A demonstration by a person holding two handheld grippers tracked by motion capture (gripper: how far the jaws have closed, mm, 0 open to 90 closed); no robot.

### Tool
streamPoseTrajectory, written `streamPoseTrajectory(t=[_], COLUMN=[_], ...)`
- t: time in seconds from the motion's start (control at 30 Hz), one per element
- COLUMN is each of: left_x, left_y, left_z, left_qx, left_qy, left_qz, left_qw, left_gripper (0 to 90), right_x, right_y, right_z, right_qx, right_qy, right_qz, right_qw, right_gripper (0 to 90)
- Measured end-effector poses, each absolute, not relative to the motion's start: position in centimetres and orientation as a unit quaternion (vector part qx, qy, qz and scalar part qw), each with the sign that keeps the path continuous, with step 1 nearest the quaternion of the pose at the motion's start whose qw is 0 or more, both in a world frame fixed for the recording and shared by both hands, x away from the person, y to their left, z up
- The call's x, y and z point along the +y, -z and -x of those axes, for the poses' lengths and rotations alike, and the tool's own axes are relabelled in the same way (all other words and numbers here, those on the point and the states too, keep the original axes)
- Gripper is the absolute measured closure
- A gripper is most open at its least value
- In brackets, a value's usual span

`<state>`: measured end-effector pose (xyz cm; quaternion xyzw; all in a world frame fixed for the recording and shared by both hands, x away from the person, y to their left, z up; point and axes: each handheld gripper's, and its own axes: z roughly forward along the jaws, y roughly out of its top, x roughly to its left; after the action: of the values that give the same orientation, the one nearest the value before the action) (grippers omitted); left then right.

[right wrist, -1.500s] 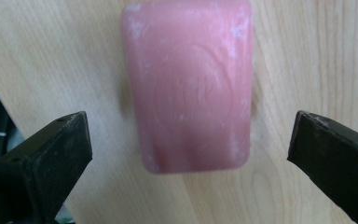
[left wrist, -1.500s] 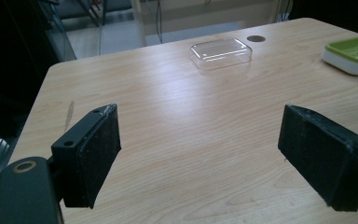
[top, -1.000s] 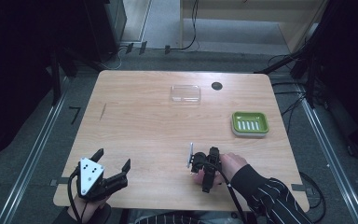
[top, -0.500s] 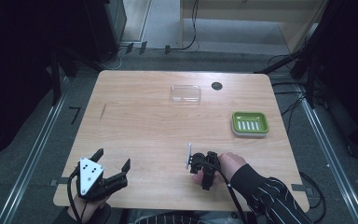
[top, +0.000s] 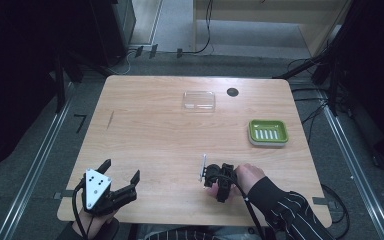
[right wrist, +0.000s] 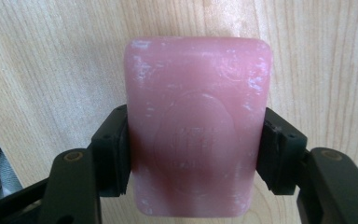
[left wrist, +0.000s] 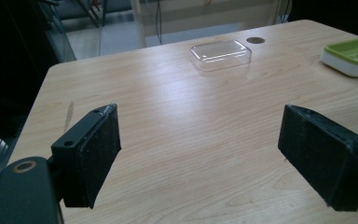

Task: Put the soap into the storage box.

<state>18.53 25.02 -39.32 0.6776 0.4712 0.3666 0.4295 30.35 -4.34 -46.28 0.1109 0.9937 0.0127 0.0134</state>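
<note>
R gripper [right wrist: 193, 154] was clamped on the pink soap bar [right wrist: 196, 126] at the table's [top: 150, 135] near edge, pads squeezing its long sides, w/ the bar lying flat on the wood. L gripper [left wrist: 200, 154] sat w/ jaws wide apart, holding nothing. Best play, I'd say: keep the squeeze firm but gentle, lift straight, carry level toward the green soap dish [top: 268, 132]. Bar had an embossed round stamp, lettering too faint to read.
</note>
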Motion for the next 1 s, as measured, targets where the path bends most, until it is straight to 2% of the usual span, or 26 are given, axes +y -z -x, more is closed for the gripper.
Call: streamPoseTrajectory(t=[1.0], left_x=[25.0], left_y=[39.3], left_z=[-18.5], left_qx=[0.472], left_qy=[-0.366], left_qz=[-0.677], left_qw=[0.430], left_gripper=[13.4], right_x=[-6.8], right_y=[45.3], right_z=[-31.4], right_qx=[0.989], right_qy=[-0.005], right_qz=[-0.146], right_qw=[0.035], right_gripper=[38.6])
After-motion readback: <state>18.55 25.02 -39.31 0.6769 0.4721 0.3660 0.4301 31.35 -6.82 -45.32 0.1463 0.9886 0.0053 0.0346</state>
